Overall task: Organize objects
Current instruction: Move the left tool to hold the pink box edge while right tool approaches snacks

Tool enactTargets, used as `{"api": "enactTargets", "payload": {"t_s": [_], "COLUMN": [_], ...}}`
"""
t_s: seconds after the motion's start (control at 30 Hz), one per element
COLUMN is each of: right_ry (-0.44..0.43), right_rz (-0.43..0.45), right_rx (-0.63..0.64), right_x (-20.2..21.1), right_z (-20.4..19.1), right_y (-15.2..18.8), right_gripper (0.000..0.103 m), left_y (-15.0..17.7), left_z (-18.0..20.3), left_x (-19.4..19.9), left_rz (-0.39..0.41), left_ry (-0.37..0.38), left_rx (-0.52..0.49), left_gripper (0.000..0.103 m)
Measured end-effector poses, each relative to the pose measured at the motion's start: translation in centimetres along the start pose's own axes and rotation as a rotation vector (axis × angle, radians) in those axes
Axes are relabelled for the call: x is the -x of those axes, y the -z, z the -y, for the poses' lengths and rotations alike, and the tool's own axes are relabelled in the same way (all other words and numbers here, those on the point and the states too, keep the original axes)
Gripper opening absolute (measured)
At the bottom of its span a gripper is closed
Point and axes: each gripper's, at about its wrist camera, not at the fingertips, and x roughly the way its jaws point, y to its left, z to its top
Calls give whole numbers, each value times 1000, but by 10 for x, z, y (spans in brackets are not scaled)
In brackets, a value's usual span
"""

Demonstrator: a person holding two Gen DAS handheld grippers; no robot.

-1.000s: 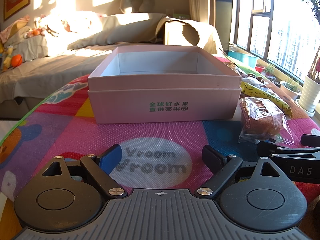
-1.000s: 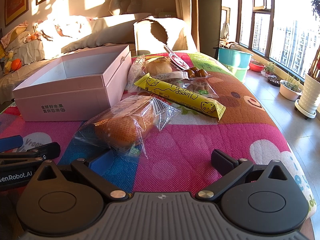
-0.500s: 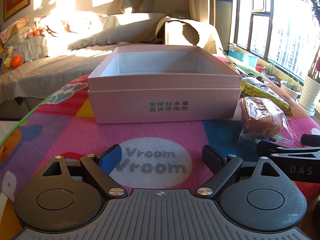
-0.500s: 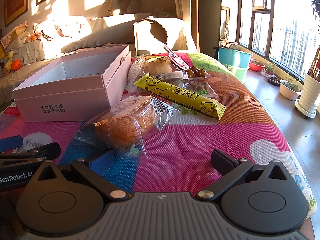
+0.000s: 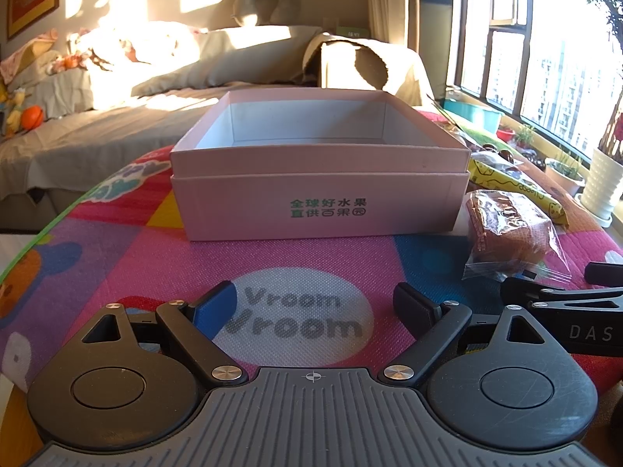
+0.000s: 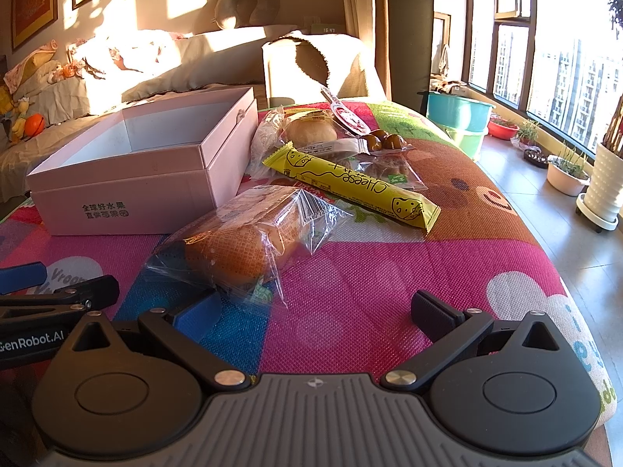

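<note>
Pink box (image 5: 319, 194) with green print on its near wall, open-topped and bare inside, square ahead of the left tool (image 5: 315, 303) on the table (image 5: 128, 257) under a bright cartoon mat. Left tool low over the "Vroom Vroom" patch, fingers spread wide, nothing between them. Right tool (image 6: 315, 311) just beside it, likewise spread and holding nothing, its blue-padded finger (image 6: 196, 313) close to the crinkled edge of a bagged bread roll (image 6: 241, 245). Roll in clear wrap just right of the box's near corner, first in line ahead of that tool. Behind the roll, a long yellow "Cheese" snack pack (image 6: 350, 183) lying slantwise, and past it a heap of further packets: a wrapped bun (image 6: 311, 128), a small pack of dark round pieces (image 6: 383, 142), a red-and-white sachet (image 6: 346, 114). Heap pressed near the box's right wall. Beyond the table, a sunlit sofa (image 5: 117, 116) with cushions, an orange ball (image 5: 32, 116), a teal tub (image 6: 457, 111) and potted plants (image 6: 568, 171) along the window.
</note>
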Motion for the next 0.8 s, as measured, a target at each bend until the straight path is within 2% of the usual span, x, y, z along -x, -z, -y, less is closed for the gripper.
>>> {"api": "enactTargets", "payload": {"t_s": [0.17,0.3,0.5,0.6,0.67,0.8], "right_ry": [-18,-49,-13,-18,-34,-39], "right_rz": [-37,-117,-143,-189,-214,-201], "right_rx": [30,43,25,25,31,33], "right_x": [0,-3,-2,-7,-9,-3], "right_z": [1,5,-2,0,1,1], "right_y": [-5,-16,-16,-24,-28,-24], "right_gripper": [103,103,103,103,103,103], "left_y": [-1,-4,-12,-27,-43,-79], "left_z": [-1,-4,-13,-22,-37,-77], "left_x": [-1,0,7,22,29,27], "left_rz": [-3,-15,-23,34,67,142], "left_ry": [15,39,98,132,149,74], "left_rx": [-6,-11,-16,-30,1,95], "left_gripper": [92,91,89,89,89,89]}}
